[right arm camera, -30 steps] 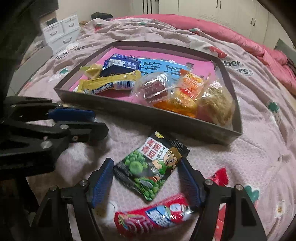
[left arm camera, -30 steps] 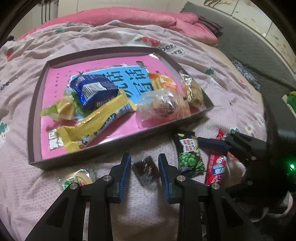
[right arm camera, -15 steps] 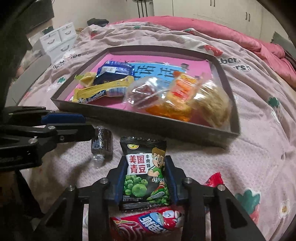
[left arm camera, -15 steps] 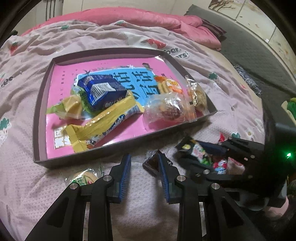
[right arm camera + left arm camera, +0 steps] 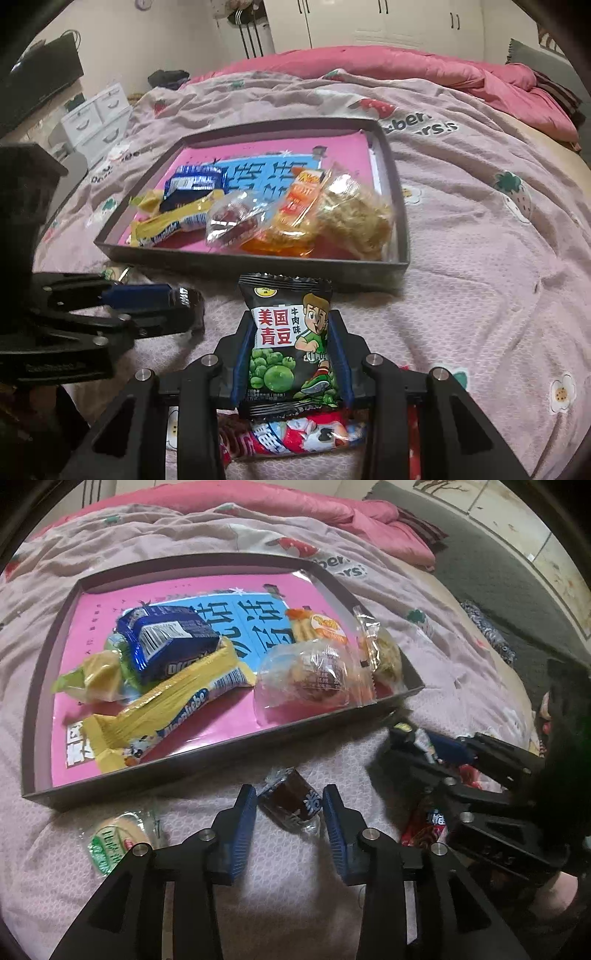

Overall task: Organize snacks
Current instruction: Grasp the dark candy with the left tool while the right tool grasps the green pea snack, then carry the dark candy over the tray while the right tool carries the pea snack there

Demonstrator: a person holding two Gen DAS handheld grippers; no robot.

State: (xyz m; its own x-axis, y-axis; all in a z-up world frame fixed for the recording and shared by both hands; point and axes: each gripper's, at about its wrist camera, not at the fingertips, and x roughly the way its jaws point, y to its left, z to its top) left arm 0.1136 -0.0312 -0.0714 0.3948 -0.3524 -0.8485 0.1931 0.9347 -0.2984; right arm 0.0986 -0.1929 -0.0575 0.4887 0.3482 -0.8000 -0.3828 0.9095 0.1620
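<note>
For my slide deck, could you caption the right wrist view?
Right hand-held gripper grips a green-pea snack packet upright before the snack-filled tray on a bed.

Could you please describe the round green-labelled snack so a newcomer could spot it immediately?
Find the dark tray on the bed. Just outside its near left corner lies the round snack, left of the left gripper. It alone is a pale disc with green lettering.

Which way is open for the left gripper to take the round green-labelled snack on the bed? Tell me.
Probably none yet: the left gripper is closed on the brown candy. The round green-labelled snack lies uncovered to its left, outside the tray.
</note>
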